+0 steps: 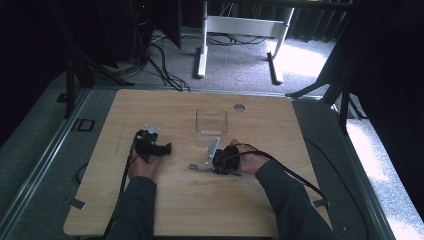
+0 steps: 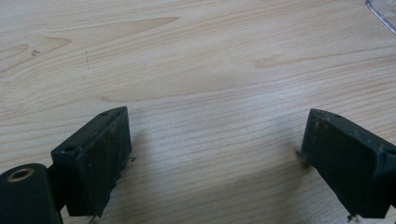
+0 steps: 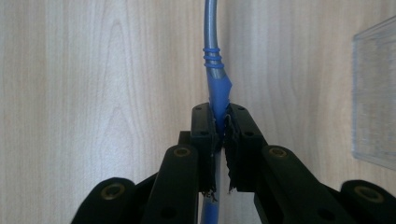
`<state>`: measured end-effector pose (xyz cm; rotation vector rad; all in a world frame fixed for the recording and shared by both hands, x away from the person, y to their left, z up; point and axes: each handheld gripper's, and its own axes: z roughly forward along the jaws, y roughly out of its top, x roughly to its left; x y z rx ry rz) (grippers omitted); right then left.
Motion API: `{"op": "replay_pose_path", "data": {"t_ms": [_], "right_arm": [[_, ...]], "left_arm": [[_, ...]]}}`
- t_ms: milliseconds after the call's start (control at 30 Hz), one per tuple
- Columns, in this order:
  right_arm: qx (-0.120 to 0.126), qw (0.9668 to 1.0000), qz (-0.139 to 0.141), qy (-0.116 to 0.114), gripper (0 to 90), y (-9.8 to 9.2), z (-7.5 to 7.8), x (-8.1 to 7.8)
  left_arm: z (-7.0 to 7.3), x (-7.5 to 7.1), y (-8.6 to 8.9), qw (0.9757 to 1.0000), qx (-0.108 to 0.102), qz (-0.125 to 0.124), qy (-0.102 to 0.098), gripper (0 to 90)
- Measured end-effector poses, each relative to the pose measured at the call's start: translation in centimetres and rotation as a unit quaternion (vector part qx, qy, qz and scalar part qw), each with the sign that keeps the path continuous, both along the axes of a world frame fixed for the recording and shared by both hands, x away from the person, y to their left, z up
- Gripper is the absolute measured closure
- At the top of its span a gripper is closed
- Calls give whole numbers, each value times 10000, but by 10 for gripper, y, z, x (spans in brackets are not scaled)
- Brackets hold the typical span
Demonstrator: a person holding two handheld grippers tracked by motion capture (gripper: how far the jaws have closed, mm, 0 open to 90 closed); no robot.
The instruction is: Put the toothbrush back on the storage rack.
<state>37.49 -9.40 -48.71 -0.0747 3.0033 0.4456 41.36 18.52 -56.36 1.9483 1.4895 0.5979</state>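
Note:
A slim tool with a blue handle [image 3: 217, 91] and a silver metal shaft [image 3: 211, 28] lies along the wooden table [image 1: 190, 205]. My right gripper [image 3: 222, 122] is shut on the blue handle, and the shaft runs straight on past the jaws. From above, the right gripper [image 1: 214, 164] points left and the tool's grey end [image 1: 195, 167] sticks out to its left. My left gripper [image 1: 161, 148] rests at the table's left, open. Its two jaws [image 2: 215, 154] stand wide apart over bare wood with nothing between them.
A clear plastic box [image 1: 211, 122] stands just beyond the right gripper, near the table's middle; its edge [image 3: 373, 93] shows at the right of the right gripper view. A small round grommet [image 1: 239, 107] sits near the far edge. Cables trail from both grippers.

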Motion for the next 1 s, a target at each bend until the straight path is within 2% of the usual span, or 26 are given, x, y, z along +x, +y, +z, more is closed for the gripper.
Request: {"op": "replay_pose_path", "data": {"t_ms": [200,400,700,1000], "right_arm": [[241,9995,-135,-141,821,0,4,3],[342,9987,-310,-236,821,0,5,5],[596,9957,-576,-406,821,-1,10,9],[770,9933,-736,-444,821,-2,13,10]], "left_arm": [[0,0,0,10000,-2,1,-1,86],[0,0,0,10000,-2,1,-1,86],[0,0,0,10000,-2,1,-1,86],[0,0,0,10000,-2,1,-1,86]]}}
